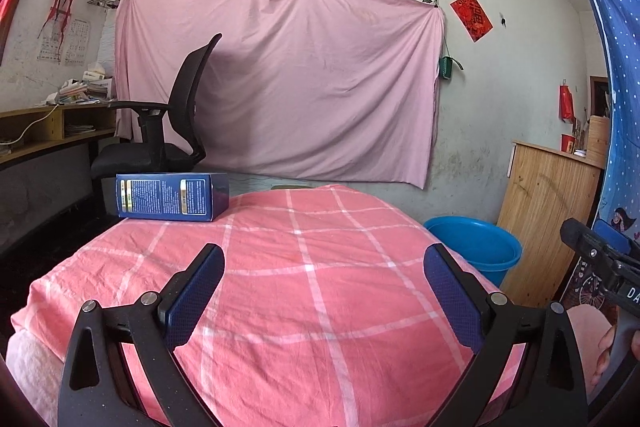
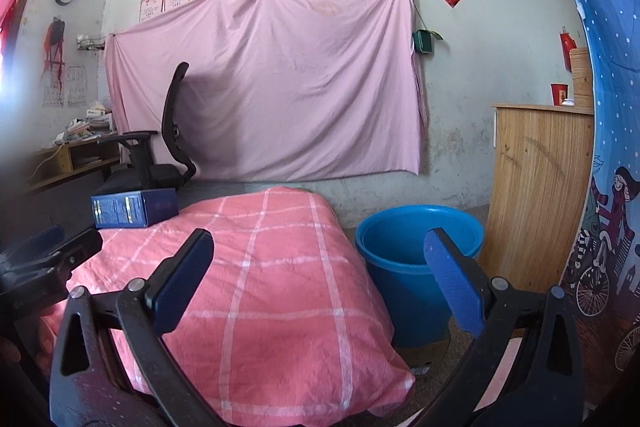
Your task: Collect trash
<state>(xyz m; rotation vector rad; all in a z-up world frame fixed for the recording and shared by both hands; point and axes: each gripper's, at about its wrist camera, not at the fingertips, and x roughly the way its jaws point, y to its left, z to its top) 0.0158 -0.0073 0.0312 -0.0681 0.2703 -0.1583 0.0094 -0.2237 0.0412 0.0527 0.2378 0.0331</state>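
Observation:
A dark blue cardboard box [image 1: 173, 196] lies on its side at the far left corner of a table covered in pink checked cloth [image 1: 320, 267]; it also shows in the right wrist view [image 2: 134, 207]. A blue plastic bucket [image 2: 416, 259] stands on the floor to the right of the table, also seen in the left wrist view [image 1: 476, 247]. My left gripper [image 1: 323, 263] is open and empty above the cloth, well short of the box. My right gripper [image 2: 318, 251] is open and empty over the table's right edge, near the bucket.
A black office chair [image 1: 168, 131] stands behind the table at the left, beside a wooden desk [image 1: 48, 131] with papers. A wooden cabinet [image 2: 540, 195] stands right of the bucket. A pink sheet [image 1: 280, 79] hangs on the back wall.

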